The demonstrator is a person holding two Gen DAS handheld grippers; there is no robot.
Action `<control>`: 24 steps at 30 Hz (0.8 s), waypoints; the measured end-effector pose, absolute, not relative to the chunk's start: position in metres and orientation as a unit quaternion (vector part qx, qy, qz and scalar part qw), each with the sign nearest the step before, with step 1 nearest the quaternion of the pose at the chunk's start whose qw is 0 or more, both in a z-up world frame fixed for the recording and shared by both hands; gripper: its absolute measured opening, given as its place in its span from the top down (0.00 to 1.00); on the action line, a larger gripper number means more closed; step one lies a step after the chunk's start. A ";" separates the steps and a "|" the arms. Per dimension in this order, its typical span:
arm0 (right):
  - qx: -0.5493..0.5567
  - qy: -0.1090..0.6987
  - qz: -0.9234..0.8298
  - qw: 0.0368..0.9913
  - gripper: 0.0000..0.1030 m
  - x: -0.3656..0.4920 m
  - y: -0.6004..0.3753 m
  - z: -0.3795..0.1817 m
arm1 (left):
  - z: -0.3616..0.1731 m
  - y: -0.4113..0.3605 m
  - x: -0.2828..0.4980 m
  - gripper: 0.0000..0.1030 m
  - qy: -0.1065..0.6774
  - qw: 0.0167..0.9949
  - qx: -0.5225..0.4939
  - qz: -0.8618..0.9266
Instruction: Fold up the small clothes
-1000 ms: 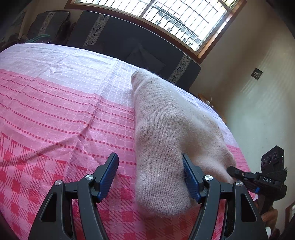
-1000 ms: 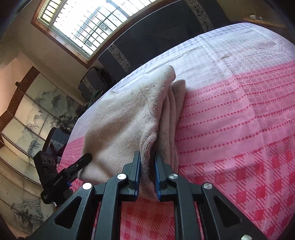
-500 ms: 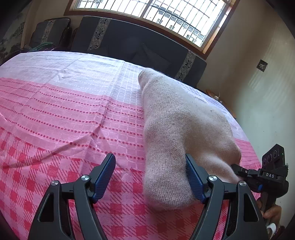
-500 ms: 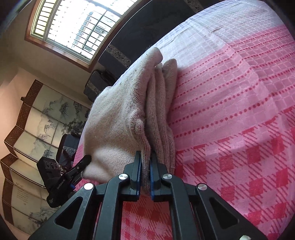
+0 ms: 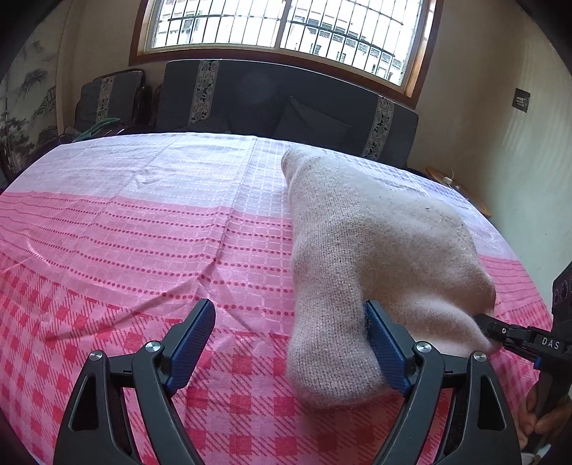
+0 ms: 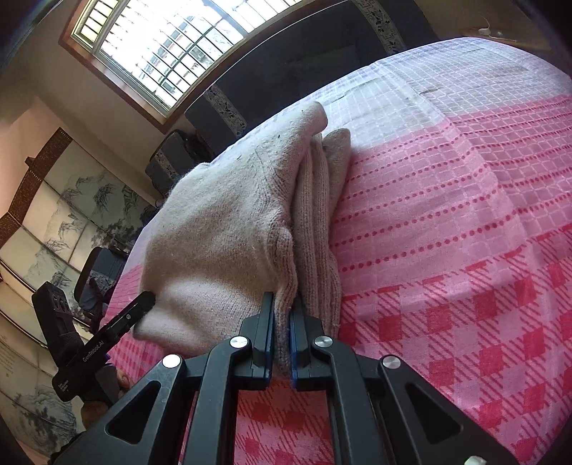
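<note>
A pale pink knitted garment (image 5: 375, 250) lies folded in layers on the pink checked cloth (image 5: 143, 250). In the left wrist view my left gripper (image 5: 289, 343) is open, and the garment's near end lies between its jaws against the right finger (image 5: 384, 343). In the right wrist view my right gripper (image 6: 282, 336) is shut on the near edge of the garment's top layer (image 6: 221, 232), with further folded layers (image 6: 318, 214) lying to its right. The left gripper also shows in the right wrist view (image 6: 143, 304), at the garment's left corner.
The pink checked cloth (image 6: 464, 214) covers the whole work surface. A dark sofa (image 5: 268, 100) stands behind it under a barred window (image 5: 286, 28). A painted folding screen (image 6: 53, 214) stands at the left.
The left gripper has drawn back and levelled, so more of the cloth and the sofa show. The right gripper has stayed shut on the garment's edge, and the view has tilted.
</note>
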State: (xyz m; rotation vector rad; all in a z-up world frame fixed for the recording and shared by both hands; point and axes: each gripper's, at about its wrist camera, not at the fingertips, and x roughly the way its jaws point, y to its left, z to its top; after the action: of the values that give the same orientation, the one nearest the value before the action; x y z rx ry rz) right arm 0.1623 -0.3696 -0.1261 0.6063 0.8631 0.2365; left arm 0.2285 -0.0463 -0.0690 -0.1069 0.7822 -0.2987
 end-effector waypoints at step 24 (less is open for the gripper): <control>0.239 0.405 0.089 0.878 0.93 0.157 -0.356 -0.118 | -0.067 -0.059 0.224 0.13 0.368 0.922 -0.016 -0.115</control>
State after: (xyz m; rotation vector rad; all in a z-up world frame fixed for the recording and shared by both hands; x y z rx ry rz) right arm 0.1567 -0.3559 -0.1180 0.4974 0.8441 0.1860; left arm 0.2237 -0.0591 -0.0673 -0.0322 0.7563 -0.2354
